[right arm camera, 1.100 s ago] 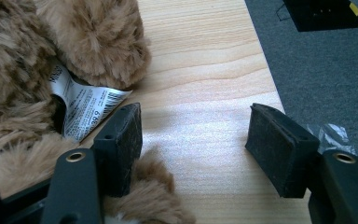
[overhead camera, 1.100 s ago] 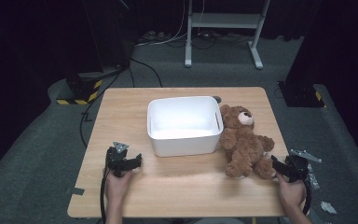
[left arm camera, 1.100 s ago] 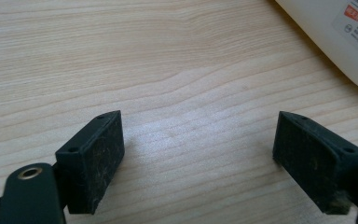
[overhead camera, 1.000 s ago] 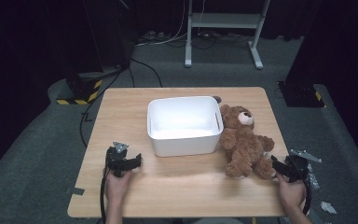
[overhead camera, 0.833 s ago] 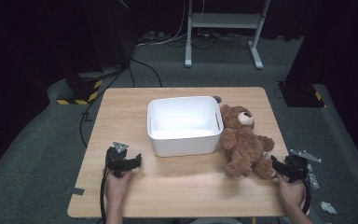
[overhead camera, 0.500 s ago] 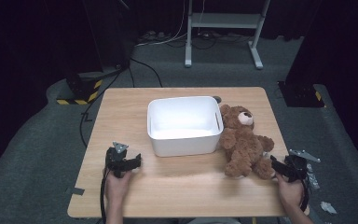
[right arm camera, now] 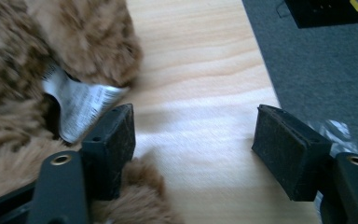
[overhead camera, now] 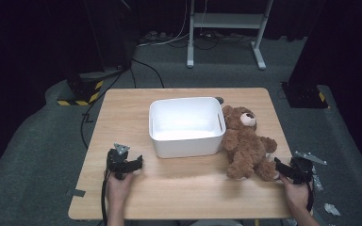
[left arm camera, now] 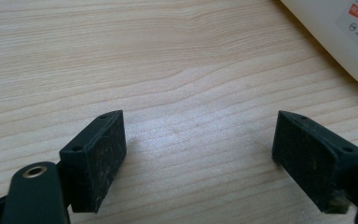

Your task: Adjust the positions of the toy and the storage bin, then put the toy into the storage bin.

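Right gripper view: my right gripper [right arm camera: 193, 154] is spread wide with nothing between the jaws, one pad brushing the teddy bear [overhead camera: 246, 143] by its sewn-in label [right arm camera: 77, 105]. The bear lies on the table [overhead camera: 122, 113], touching the right wall of the white bin [overhead camera: 185, 125]. I judge it light, soft and squashy; a leg or the torso is the best hold. My left gripper [left arm camera: 196, 161] rests wide over bare wood. Since the earlier frame my right hand has edged slightly toward the bear's foot.

teddy bear [overhead camera: 246, 143]: shaggy plush | bin [overhead camera: 185, 125]: smooth plastic | table [overhead camera: 179, 188]: matt wood
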Tool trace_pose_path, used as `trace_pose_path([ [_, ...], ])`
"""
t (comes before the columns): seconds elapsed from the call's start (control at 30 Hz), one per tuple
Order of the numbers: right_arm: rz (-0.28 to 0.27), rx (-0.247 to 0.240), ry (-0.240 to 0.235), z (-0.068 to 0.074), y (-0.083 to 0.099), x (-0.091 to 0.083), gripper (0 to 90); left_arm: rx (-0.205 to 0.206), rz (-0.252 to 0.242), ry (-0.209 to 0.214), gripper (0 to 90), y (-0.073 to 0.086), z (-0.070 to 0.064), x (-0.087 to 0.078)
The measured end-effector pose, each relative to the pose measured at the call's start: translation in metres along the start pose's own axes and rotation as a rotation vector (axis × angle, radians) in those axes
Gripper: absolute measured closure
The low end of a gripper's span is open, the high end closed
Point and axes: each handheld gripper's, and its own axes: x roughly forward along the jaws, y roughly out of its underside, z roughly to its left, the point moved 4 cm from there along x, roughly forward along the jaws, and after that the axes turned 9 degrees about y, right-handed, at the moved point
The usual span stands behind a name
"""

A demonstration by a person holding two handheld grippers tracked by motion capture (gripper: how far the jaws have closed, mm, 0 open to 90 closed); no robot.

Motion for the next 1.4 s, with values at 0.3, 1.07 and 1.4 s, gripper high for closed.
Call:
trace_pose_path([
  [0.3,0.001,-0.044,-0.028,0.002,-0.007,-0.008,28.0,0.000,0.002,0.001,17.4,0.000,0.000,0.000],
  [1.07,-0.057,0.027,-0.272,0.021,-0.024,-0.028,12.4,0.000,-0.002,0.002,17.4,0.000,0.000,0.000],
  [1.4,-0.026,0.053,-0.344,0.034,-0.042,-0.033,13.7,-0.001,-0.002,0.002,17.5,0.000,0.000,0.000],
])
